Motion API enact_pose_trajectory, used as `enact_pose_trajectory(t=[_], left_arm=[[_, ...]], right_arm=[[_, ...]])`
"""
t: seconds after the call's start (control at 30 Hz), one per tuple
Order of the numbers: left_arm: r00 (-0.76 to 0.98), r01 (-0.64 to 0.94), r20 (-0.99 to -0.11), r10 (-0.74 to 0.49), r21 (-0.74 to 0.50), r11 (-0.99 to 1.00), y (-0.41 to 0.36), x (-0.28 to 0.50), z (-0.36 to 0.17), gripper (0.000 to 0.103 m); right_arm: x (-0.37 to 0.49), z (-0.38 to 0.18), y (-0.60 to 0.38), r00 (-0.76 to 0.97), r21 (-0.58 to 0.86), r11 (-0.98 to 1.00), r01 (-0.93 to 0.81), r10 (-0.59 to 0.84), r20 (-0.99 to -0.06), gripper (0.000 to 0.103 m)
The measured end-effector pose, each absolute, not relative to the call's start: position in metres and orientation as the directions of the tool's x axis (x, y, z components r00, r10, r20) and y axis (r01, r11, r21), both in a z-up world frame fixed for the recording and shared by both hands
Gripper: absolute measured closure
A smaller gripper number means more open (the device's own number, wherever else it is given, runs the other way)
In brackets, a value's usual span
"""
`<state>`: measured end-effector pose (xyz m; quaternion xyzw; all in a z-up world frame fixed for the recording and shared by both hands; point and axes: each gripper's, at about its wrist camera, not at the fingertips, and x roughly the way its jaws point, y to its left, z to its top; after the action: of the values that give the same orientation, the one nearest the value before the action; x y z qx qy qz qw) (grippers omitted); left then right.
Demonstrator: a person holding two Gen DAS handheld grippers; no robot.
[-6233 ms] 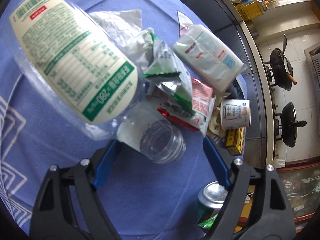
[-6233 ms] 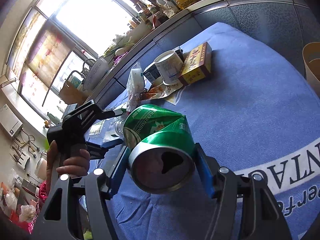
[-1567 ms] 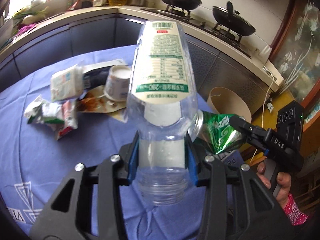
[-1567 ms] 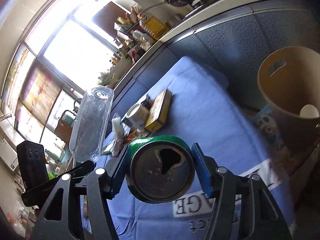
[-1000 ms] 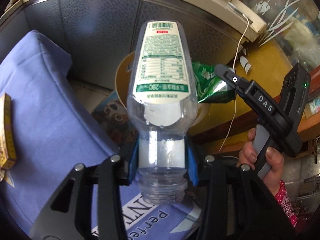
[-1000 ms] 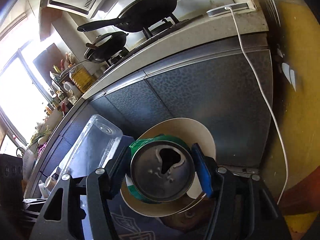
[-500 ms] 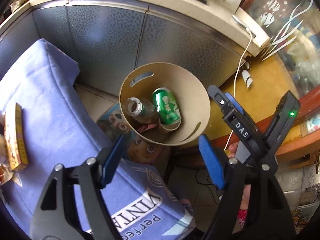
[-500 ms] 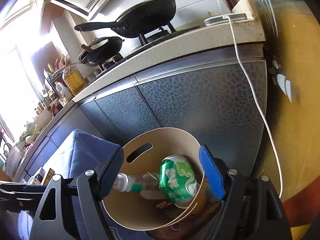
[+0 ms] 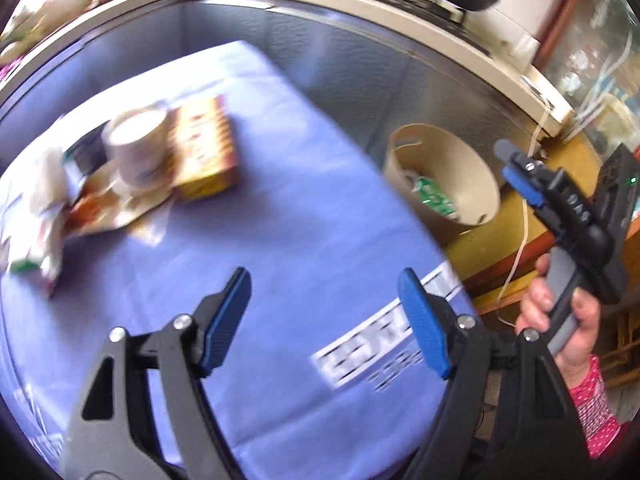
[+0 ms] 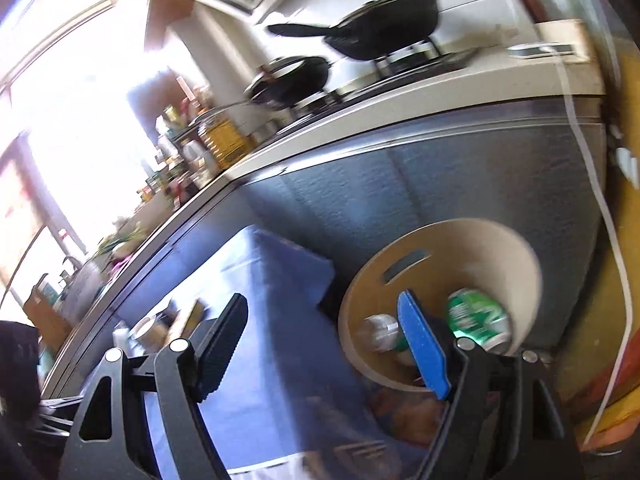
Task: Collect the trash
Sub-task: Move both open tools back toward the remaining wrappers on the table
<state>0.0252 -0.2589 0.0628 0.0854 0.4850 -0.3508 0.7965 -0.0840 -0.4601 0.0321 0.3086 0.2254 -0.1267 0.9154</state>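
My left gripper (image 9: 326, 322) is open and empty above the blue tablecloth (image 9: 280, 208). My right gripper (image 10: 324, 342) is open and empty, held beside the table's end; it also shows in the left wrist view (image 9: 520, 176). The beige trash bin (image 9: 476, 168) stands on the floor past the table's edge. Inside it lie the green can (image 10: 478, 316) and the clear bottle (image 10: 380, 332). On the far left of the table lie a white cup (image 9: 136, 148), a yellow box (image 9: 208, 148) and crumpled wrappers (image 9: 44, 216).
A kitchen counter (image 10: 400, 120) with pans (image 10: 372, 24) runs behind the table and bin. A white cable (image 10: 600, 216) hangs down the cabinet front by the bin. Both views are motion-blurred.
Both grippers have swung away from over the bin back toward the table. The left wrist view now faces the tablecloth and the remaining trash. Bottle and can stay in the bin.
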Motion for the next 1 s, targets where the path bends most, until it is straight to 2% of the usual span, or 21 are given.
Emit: enact_pose_trajectory(t=[0.3,0.53,0.73,1.0], left_arm=[[0.353,0.366,-0.851,-0.388,-0.256,0.895,-0.101,0.038,0.025,0.030],[0.407,0.167,-0.831,-0.378,-0.339,0.926,0.003,0.056,0.015,0.030],[0.457,0.126,-0.766,-0.453,-0.448,0.885,0.034,0.083,0.034,0.030],[0.440,0.112,-0.728,-0.526,-0.537,0.836,0.023,0.153,0.052,0.030]], right_arm=[[-0.014,0.022,-0.349,0.804,0.517,0.840,0.164,0.190,-0.563,0.027],[0.028,0.007,-0.271,0.699,0.563,0.825,0.046,0.377,-0.608,0.042],[0.066,0.004,-0.235,0.637,0.612,0.790,0.018,0.463,-0.616,0.045],[0.116,0.011,-0.207,0.606,0.644,0.765,0.000,0.512,-0.608,0.045]])
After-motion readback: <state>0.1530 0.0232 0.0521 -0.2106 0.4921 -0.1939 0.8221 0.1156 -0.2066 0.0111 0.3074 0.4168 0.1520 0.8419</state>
